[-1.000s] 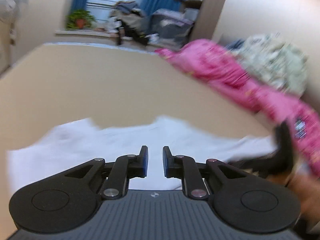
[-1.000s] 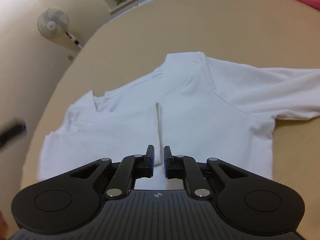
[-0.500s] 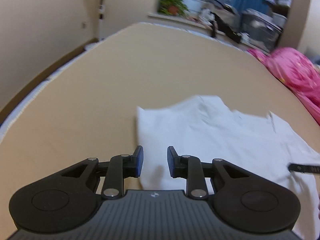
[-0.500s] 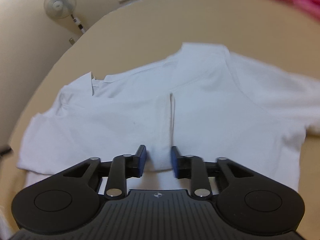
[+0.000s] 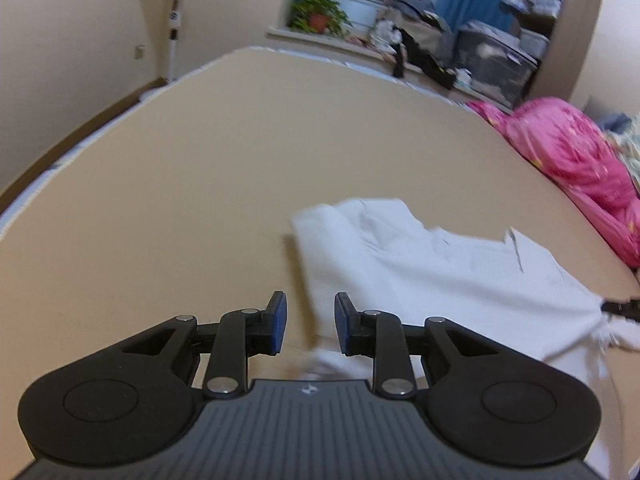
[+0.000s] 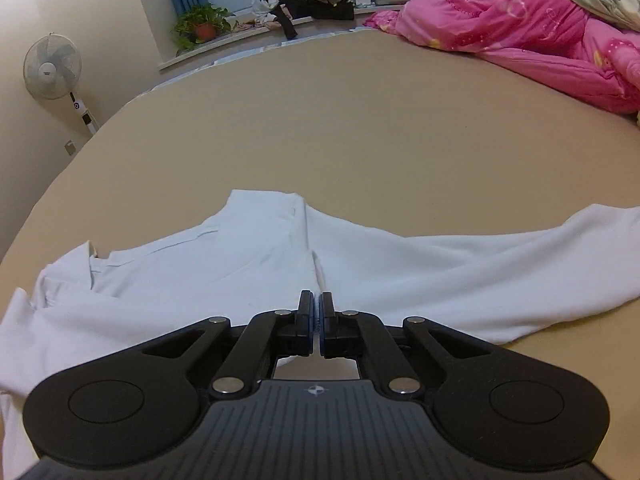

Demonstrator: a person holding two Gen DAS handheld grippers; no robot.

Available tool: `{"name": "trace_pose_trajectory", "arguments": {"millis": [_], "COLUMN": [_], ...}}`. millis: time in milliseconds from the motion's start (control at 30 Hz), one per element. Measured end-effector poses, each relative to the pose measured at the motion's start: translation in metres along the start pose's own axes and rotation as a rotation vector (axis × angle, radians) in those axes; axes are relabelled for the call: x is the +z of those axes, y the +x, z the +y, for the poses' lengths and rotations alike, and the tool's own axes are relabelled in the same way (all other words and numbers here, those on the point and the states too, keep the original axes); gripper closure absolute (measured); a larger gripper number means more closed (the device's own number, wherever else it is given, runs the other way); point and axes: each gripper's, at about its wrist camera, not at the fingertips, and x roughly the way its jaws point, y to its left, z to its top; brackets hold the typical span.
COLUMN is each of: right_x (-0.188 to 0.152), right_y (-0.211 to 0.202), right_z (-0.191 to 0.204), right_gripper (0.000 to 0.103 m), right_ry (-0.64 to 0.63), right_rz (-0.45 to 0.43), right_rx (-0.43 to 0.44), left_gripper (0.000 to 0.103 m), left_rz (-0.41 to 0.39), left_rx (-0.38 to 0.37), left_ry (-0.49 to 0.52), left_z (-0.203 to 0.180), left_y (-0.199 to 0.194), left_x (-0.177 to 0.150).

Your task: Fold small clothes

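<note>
On the tan bed sheet (image 6: 360,128), the right gripper (image 6: 316,312) has now closed, pinching the white cotton T-shirt (image 6: 240,272); only the left view shows the left gripper (image 5: 307,322) parted, empty.

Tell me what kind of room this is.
Most likely a bedroom: a pink quilt heaped on a wide tan bed surface, a standing fan by the wall, and clothes piled near the window.

Soft, even indoor light with strong fisheye bending

Around the white shirt (image 5: 440,272) the left view is slightly motion-blurred; the right view is sharp, with faint shadows.
</note>
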Motion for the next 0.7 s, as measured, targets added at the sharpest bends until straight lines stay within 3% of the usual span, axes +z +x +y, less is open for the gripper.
{"name": "trace_pose_trajectory", "arguments": {"millis": [67,167,233,300,367,433,533,633,700], "right_x": [0.002,0.008,0.007,0.000,0.001,0.012,0.024,0.026,0.024], "right_y": [-0.011,-0.027,-0.009,0.018,0.016,0.003,0.002,0.027,0.044], "right_z": [0.005,0.001,-0.011,-0.031,-0.045,-0.045,-0.041,-0.041,-0.040], "right_gripper": [0.102,0.102,0.101,0.100,0.096,0.096,0.083,0.068,0.066], "right_ry": [-0.023,-0.028,0.004,0.089,0.178,0.159,0.127,0.109,0.094], "right_rz": [-0.062,-0.177,-0.053,0.158,0.136,0.035,-0.046,0.020,0.065], "right_rx": [-0.018,-0.100,-0.080,-0.071,-0.094,-0.085,-0.009,0.022,-0.004], "left_gripper": [0.061,0.055,0.056,0.060,0.059,0.059,0.059,0.057,0.055], "left_rz": [0.015,0.058,0.121,0.196,0.220,0.216,0.224,0.236,0.249], "left_rx": [-0.024,-0.049,-0.028,0.041,0.065,0.083,0.095,0.101,0.113], "left_ry": [0.026,0.052,0.063,0.095,0.104,0.118,0.117,0.124,0.110], "left_z": [-0.009,-0.017,-0.018,-0.018,-0.017,-0.020,-0.021,-0.022,-0.018], "left_y": [0.008,0.021,0.035,0.051,0.055,0.052,0.051,0.053,0.053], "left_x": [-0.004,-0.010,-0.016,-0.022,-0.024,-0.021,-0.021,-0.020,-0.017]}}
